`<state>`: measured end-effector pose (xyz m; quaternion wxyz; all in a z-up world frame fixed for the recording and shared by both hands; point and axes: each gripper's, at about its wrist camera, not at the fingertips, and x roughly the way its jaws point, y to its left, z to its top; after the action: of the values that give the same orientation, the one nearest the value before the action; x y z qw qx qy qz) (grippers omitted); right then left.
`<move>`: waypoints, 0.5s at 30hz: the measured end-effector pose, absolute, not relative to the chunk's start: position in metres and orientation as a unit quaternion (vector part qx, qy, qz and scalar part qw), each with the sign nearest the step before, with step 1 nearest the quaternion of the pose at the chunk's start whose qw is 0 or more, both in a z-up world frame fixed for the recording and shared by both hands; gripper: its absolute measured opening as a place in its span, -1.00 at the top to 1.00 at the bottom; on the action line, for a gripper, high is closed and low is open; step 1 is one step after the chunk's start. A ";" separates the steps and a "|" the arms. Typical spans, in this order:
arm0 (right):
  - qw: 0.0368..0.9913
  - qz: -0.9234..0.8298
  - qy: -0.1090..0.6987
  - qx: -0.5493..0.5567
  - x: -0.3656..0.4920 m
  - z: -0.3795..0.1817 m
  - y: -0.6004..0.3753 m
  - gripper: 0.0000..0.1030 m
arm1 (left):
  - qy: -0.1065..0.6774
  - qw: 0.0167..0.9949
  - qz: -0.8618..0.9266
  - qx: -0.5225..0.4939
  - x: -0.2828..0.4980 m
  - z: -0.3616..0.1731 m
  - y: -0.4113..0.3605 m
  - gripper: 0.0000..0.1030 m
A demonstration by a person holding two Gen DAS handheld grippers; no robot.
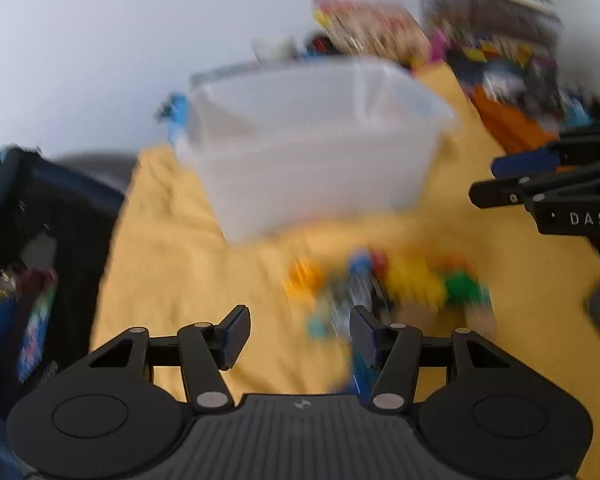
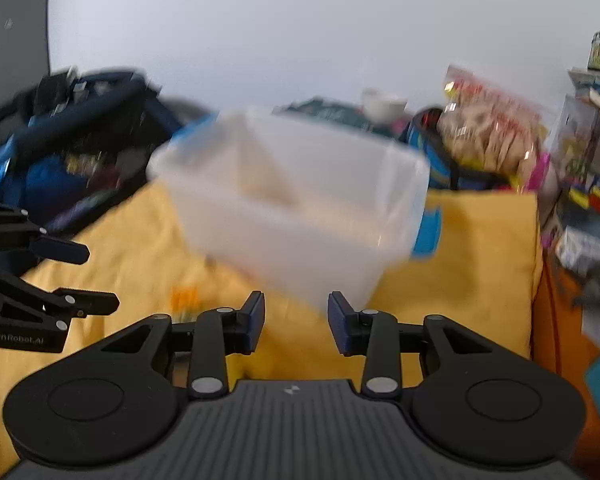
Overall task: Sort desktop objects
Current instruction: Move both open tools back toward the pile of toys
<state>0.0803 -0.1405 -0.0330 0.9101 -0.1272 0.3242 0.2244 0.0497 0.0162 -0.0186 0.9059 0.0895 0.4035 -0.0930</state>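
**A:** While both views are smeared, we can still read the left gripper point(image 1: 300, 334): fingers spread wide, nothing between the pads, only yellow cloth point(image 1: 172, 280) showing in the gap.

**B:** Agreed. We get the same on the right gripper point(image 2: 296, 326): fingers parted, narrower than the left, pads bare, cloth between them.

**A:** We see the pile of small toys point(image 1: 384, 284) just past the left fingertips, slightly toward the right finger. Orange, blue, red, yellow and green bits; too blurred for us to name single pieces. One blue piece sits right behind the right finger; contact we cannot tell.

**B:** From the right wrist we only catch an orange scrap of that pile, off the left finger's outer side.

**A:** Clear plastic bin point(image 1: 312, 140) stands on the cloth straight ahead of the left fingers, beyond the toys. We see nothing inside it, though the blur limits that.

**B:** For the right fingers the bin is dead ahead too, near corner just above the tips. Blue lid point(image 2: 428, 232) leans at its far right side.

**A:** Right gripper shows in our left view at the right edge, well off the fingers.

**B:** Left gripper mirrors that at our left edge. Snack bag point(image 2: 488, 136) is far ahead-right, behind the bin; dark blue bag point(image 2: 72, 128) far ahead-left.
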 end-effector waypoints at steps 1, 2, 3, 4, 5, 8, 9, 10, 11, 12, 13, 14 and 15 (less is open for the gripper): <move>0.904 0.230 0.335 -0.131 0.073 -0.041 -0.141 0.24 | 0.413 0.901 -0.096 0.090 0.043 -0.027 0.014 -0.14; 0.897 0.234 0.349 -0.135 0.065 -0.051 -0.141 0.24 | 0.427 0.894 -0.099 0.091 0.037 -0.036 0.011 -0.14; 0.893 0.235 0.359 -0.136 0.060 -0.060 -0.141 0.24 | 0.433 0.891 -0.104 0.091 0.031 -0.041 0.009 -0.14; 0.888 0.238 0.368 -0.137 0.053 -0.070 -0.141 0.24 | 0.439 0.887 -0.109 0.092 0.026 -0.047 0.005 -0.14; 0.883 0.244 0.375 -0.142 0.048 -0.078 -0.140 0.24 | 0.445 0.884 -0.111 0.094 0.023 -0.052 0.003 -0.14; 0.872 0.250 0.389 -0.161 0.043 -0.100 -0.133 0.24 | 0.451 0.879 -0.121 0.091 0.020 -0.057 -0.003 -0.14; 0.870 0.248 0.392 -0.168 0.042 -0.107 -0.131 0.24 | 0.448 0.881 -0.125 0.091 0.022 -0.056 -0.006 -0.14; 0.869 0.245 0.395 -0.172 0.045 -0.111 -0.129 0.22 | 0.443 0.882 -0.131 0.092 0.025 -0.054 -0.008 -0.14; 0.869 0.243 0.395 -0.173 0.047 -0.114 -0.128 0.13 | 0.438 0.884 -0.136 0.092 0.027 -0.054 -0.011 -0.14; 0.870 0.244 0.392 -0.175 0.047 -0.118 -0.127 0.06 | 0.432 0.886 -0.142 0.092 0.031 -0.053 -0.015 -0.14; 0.870 0.246 0.387 -0.180 0.049 -0.120 -0.126 0.04 | 0.430 0.886 -0.147 0.094 0.035 -0.052 -0.018 -0.14; 0.869 0.249 0.385 -0.184 0.052 -0.123 -0.125 -0.02 | 0.427 0.886 -0.153 0.097 0.039 -0.052 -0.022 -0.14; 0.867 0.255 0.386 -0.187 0.054 -0.126 -0.125 -0.03 | 0.421 0.886 -0.163 0.104 0.045 -0.053 -0.026 -0.14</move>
<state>0.0541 -0.1251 -0.1263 0.8666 -0.1868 0.3858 0.2553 0.0450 -0.0263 -0.0525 0.8862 0.1038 0.4213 -0.1625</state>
